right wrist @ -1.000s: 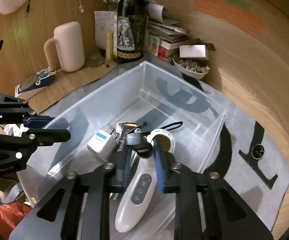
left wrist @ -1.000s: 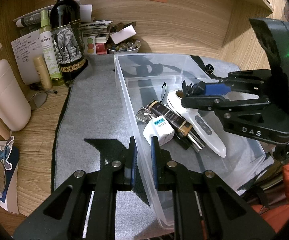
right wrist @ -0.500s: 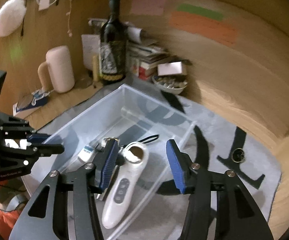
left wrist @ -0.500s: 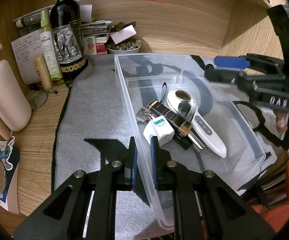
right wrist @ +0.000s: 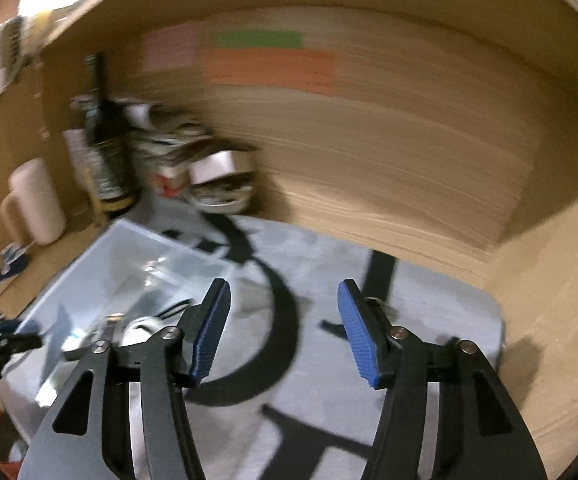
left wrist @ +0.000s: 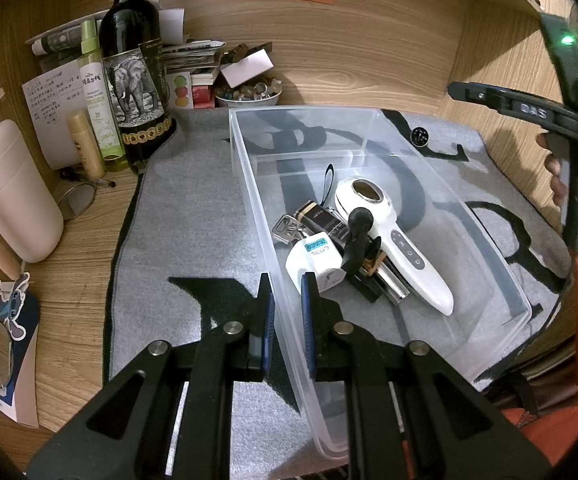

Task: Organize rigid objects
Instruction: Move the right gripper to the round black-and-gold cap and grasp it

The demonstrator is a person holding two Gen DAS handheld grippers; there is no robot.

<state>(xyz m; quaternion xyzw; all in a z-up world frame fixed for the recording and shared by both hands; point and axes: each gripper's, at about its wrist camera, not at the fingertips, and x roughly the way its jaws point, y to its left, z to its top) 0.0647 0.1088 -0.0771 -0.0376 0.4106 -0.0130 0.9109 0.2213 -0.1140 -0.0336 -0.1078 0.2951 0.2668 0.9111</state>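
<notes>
Left wrist view: the left gripper (left wrist: 285,304) has its jaws pinching the near wall of the clear bin (left wrist: 373,112), a thin, slick plastic box on a felt mat (left wrist: 193,216) over the wood counter (left wrist: 69,252). If that grip tugs, I judge the light bin could slide or tip. Beyond the jaws inside it lie a glossy white handheld device (left wrist: 393,240), a white plug (left wrist: 317,260) and a black clip (left wrist: 359,236). Right gripper (right wrist: 285,336) jaws are opening, empty, over the mat; a small round black disc (left wrist: 419,136) lies beyond the bin.
</notes>
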